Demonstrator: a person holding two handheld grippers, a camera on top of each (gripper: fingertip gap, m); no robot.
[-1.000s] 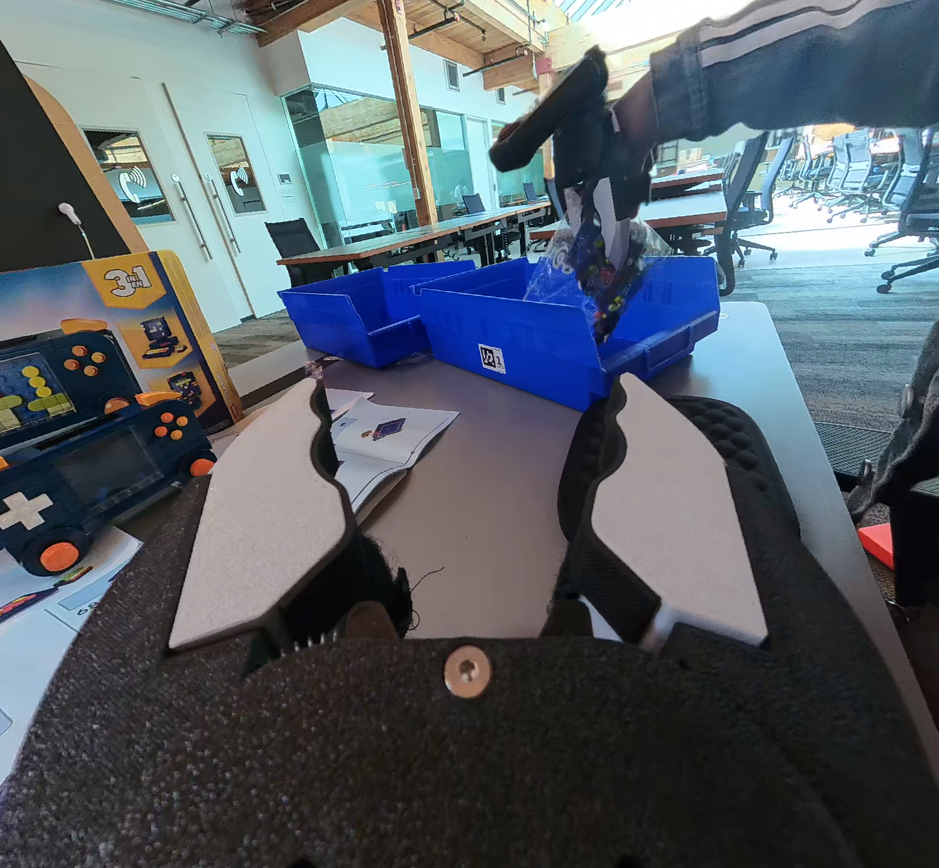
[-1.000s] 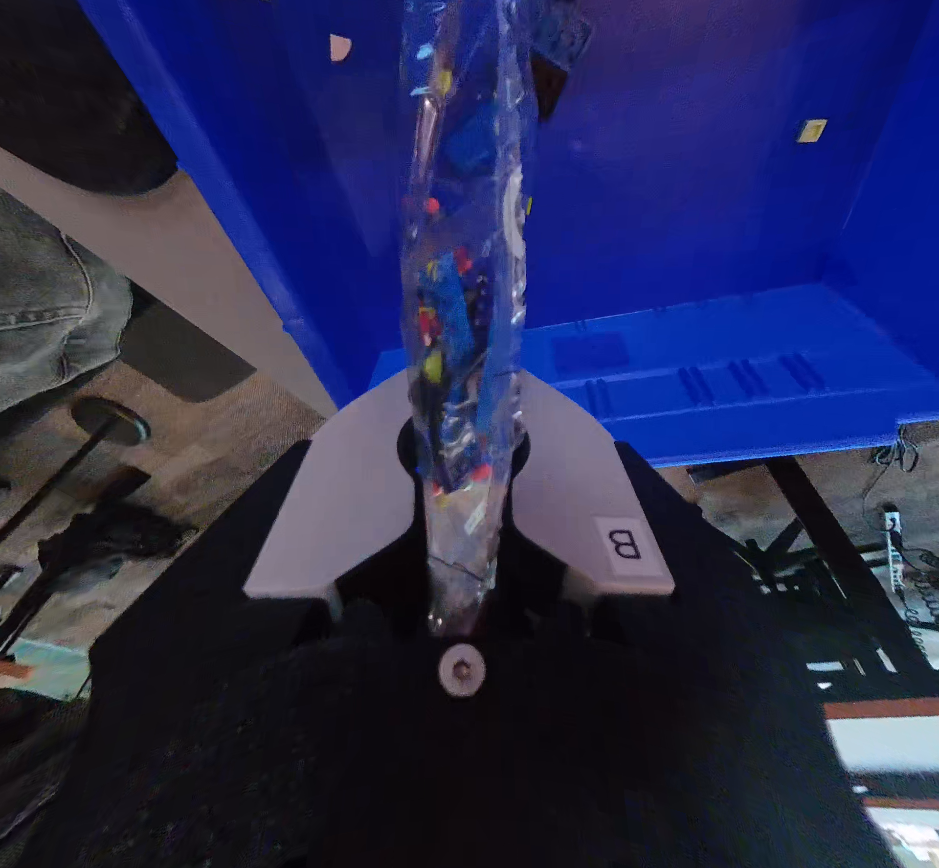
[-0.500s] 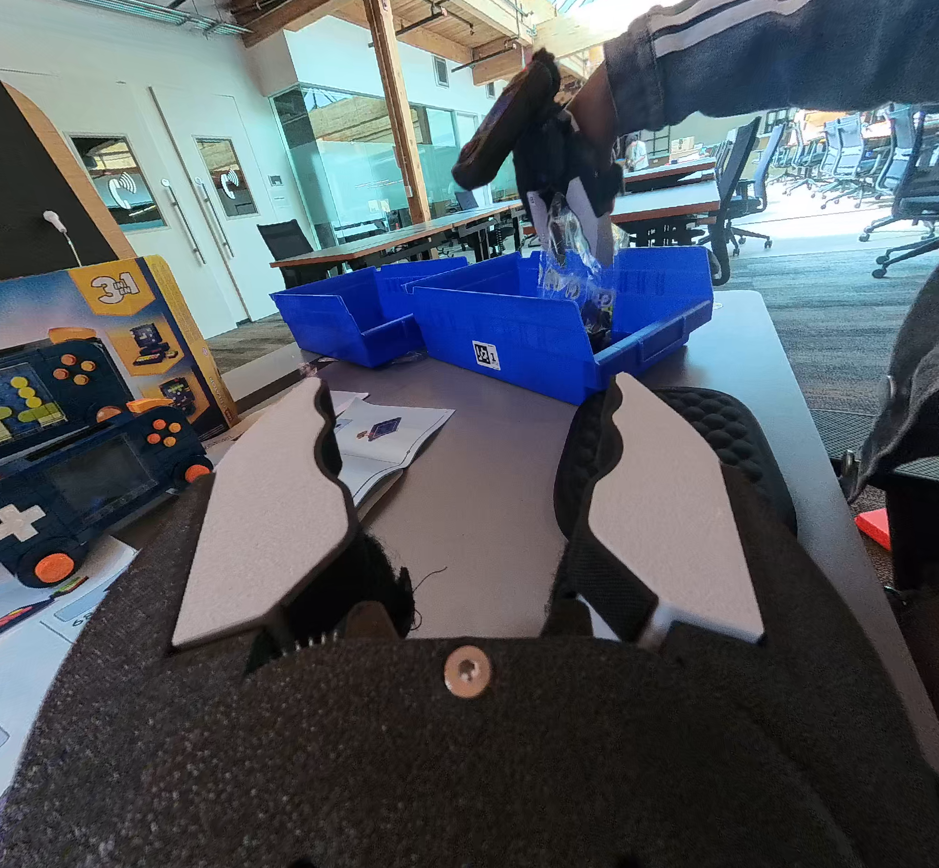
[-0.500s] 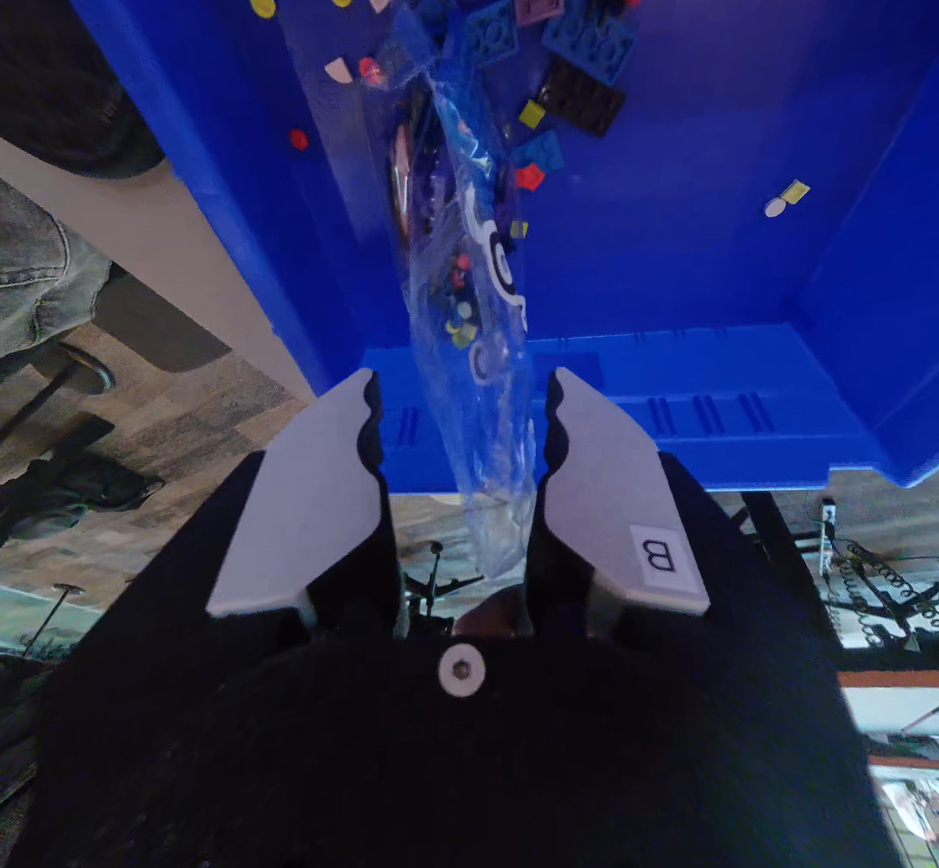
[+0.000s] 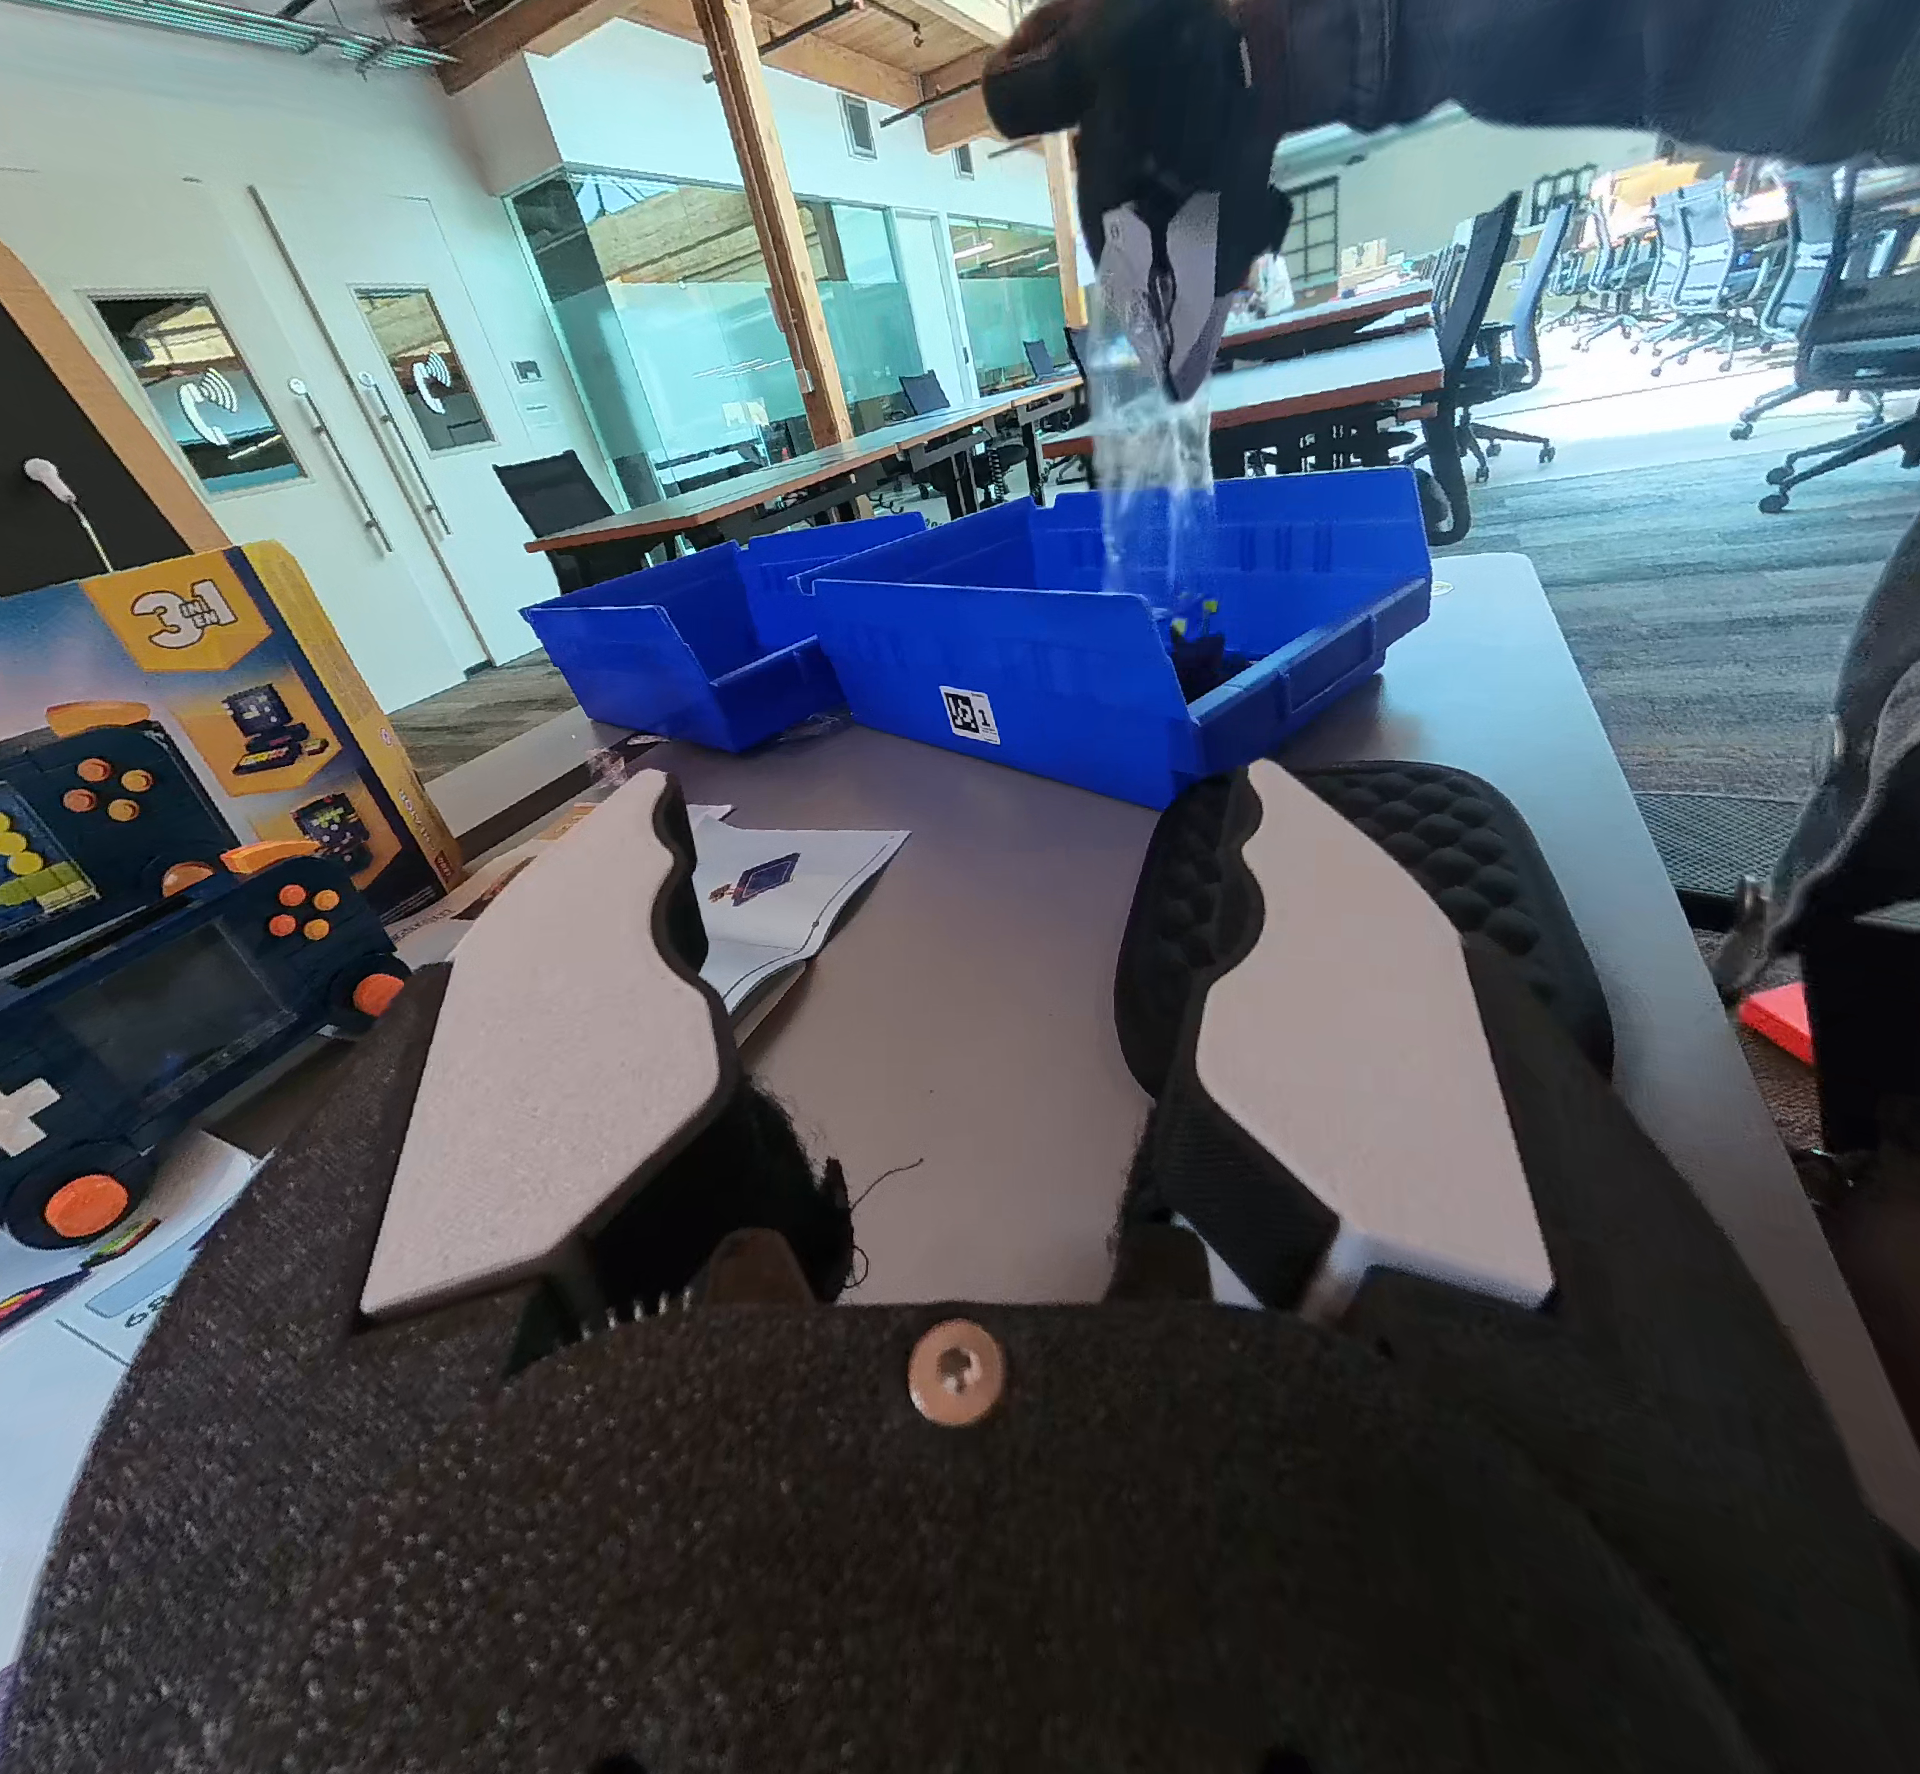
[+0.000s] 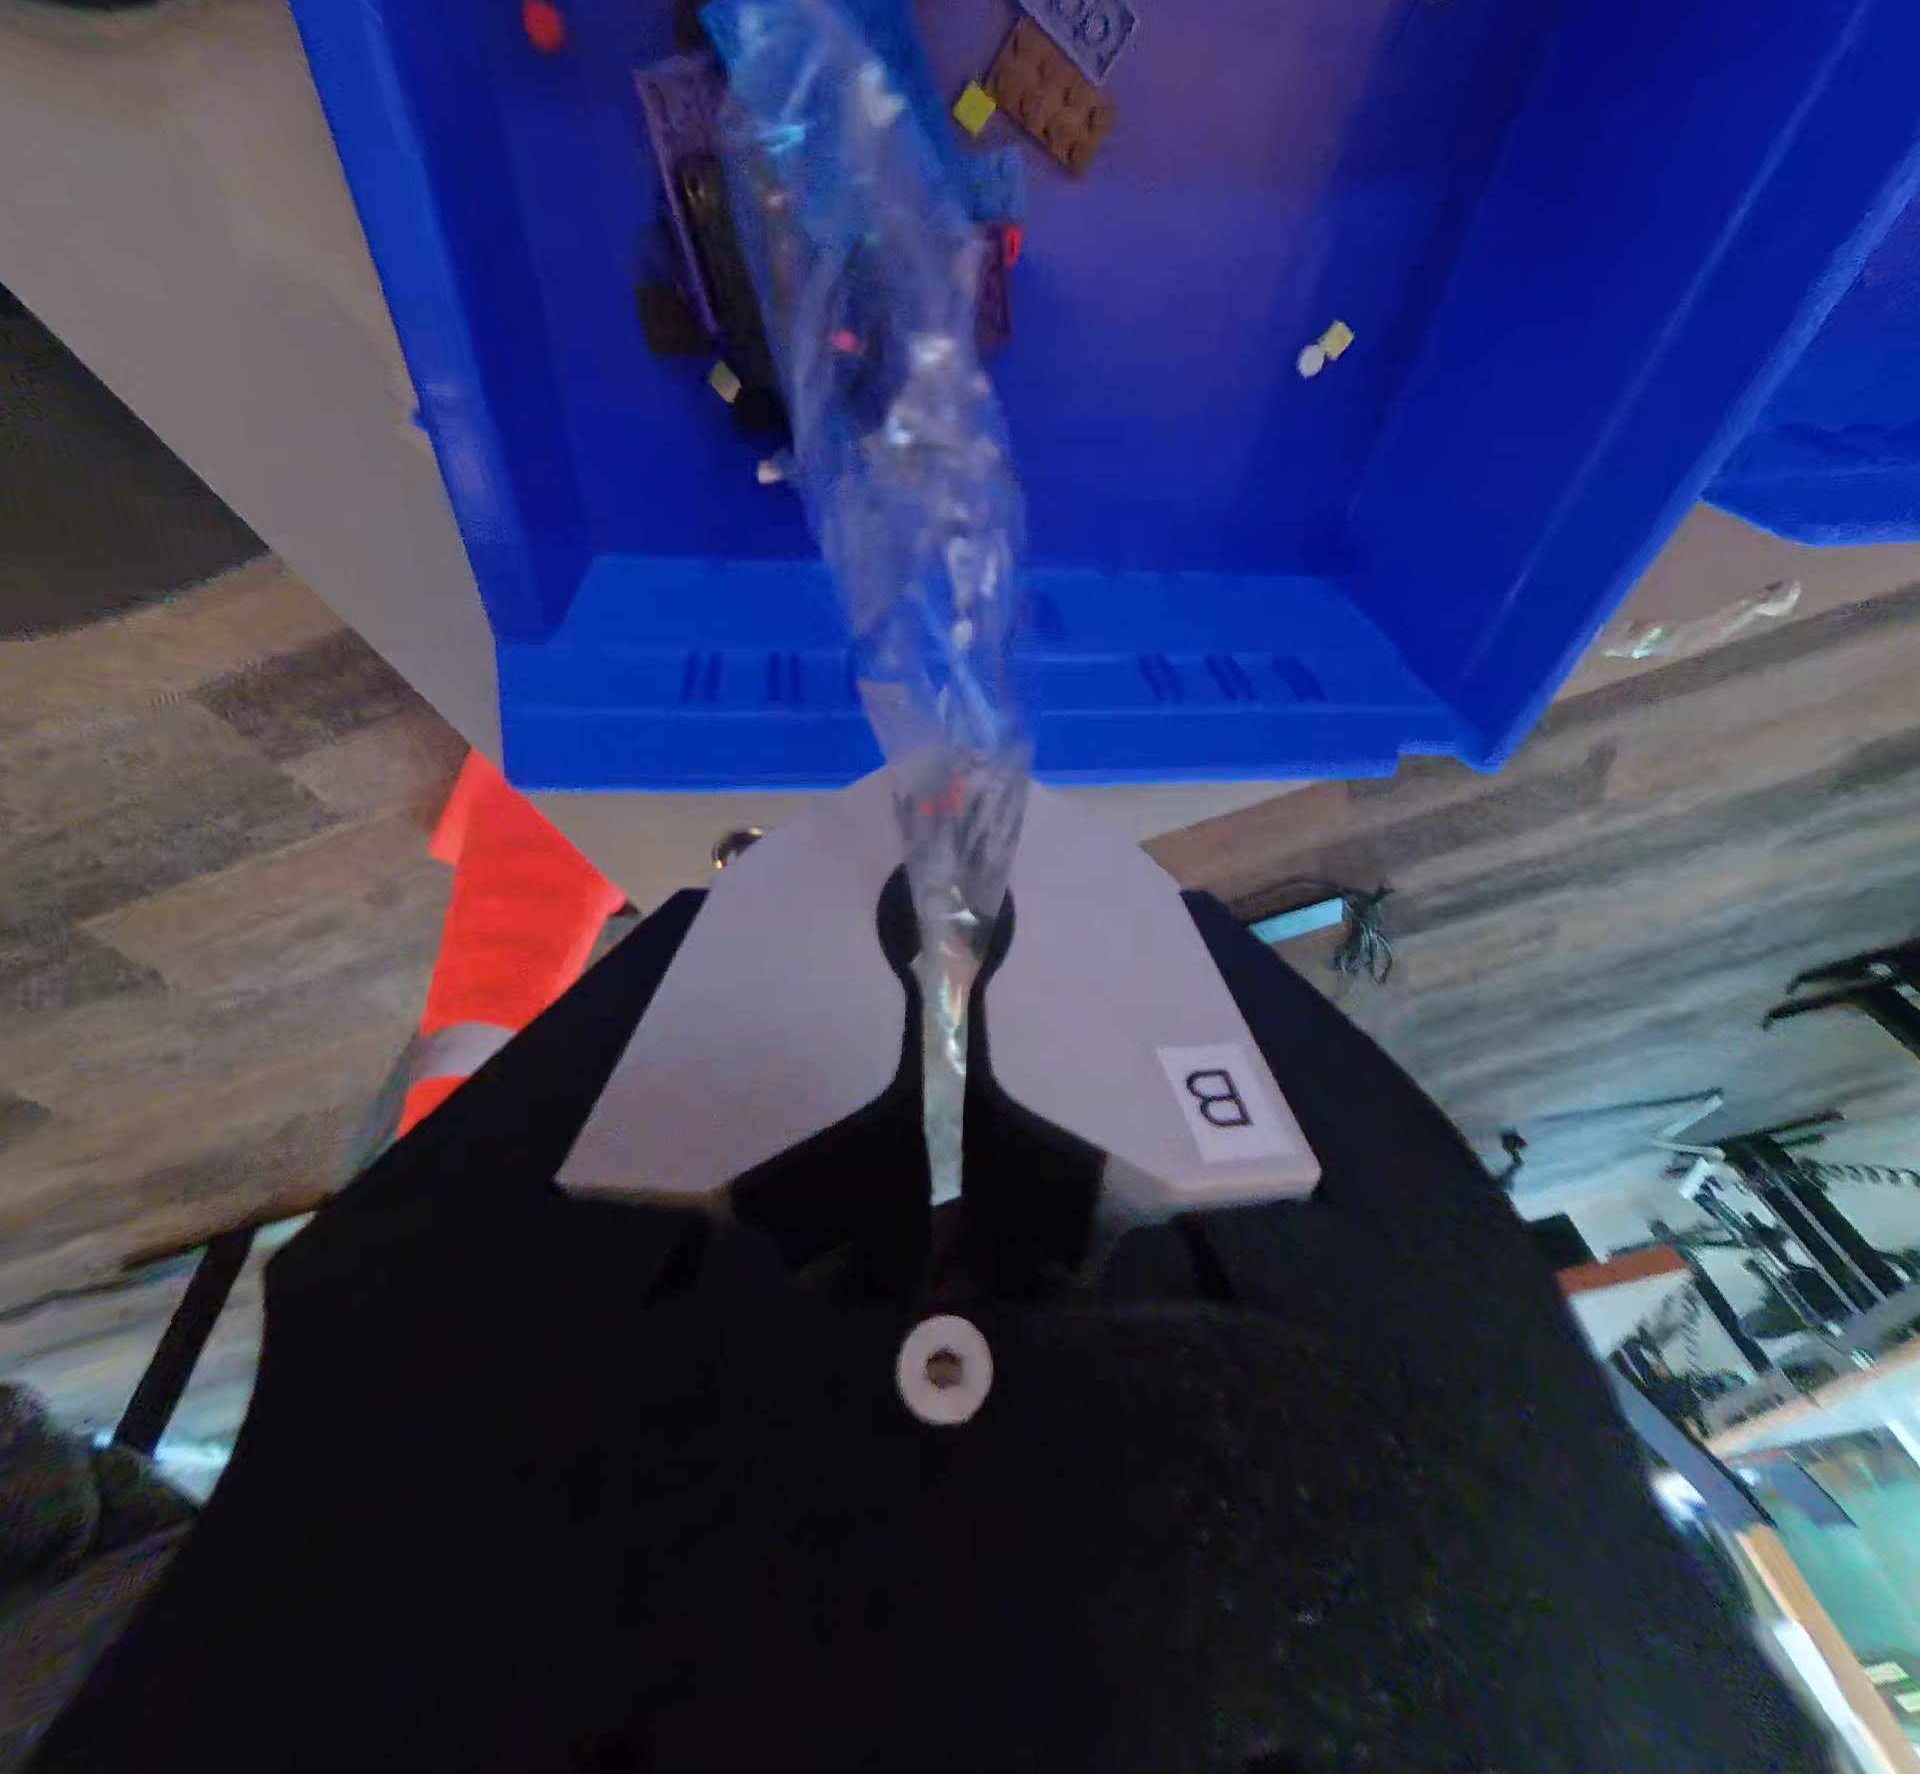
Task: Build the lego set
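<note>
Clear plastic bag (image 6: 914, 436) hanging pinched in right tool (image 6: 951, 851) above blue bin (image 6: 1455, 519). Loose lego pieces (image 6: 1049, 103) lying inside. Left tool (image 5: 966, 903) gaping wide, holding nothing, over surface (image 5: 997, 893)

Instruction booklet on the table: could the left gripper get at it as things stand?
Probably yes. The left gripper has its jaws open and empty, and the instruction booklet lies flat just ahead with nothing on top.

Blue bin (image 6: 1143, 477), clear bag (image 6: 914, 498)
</note>
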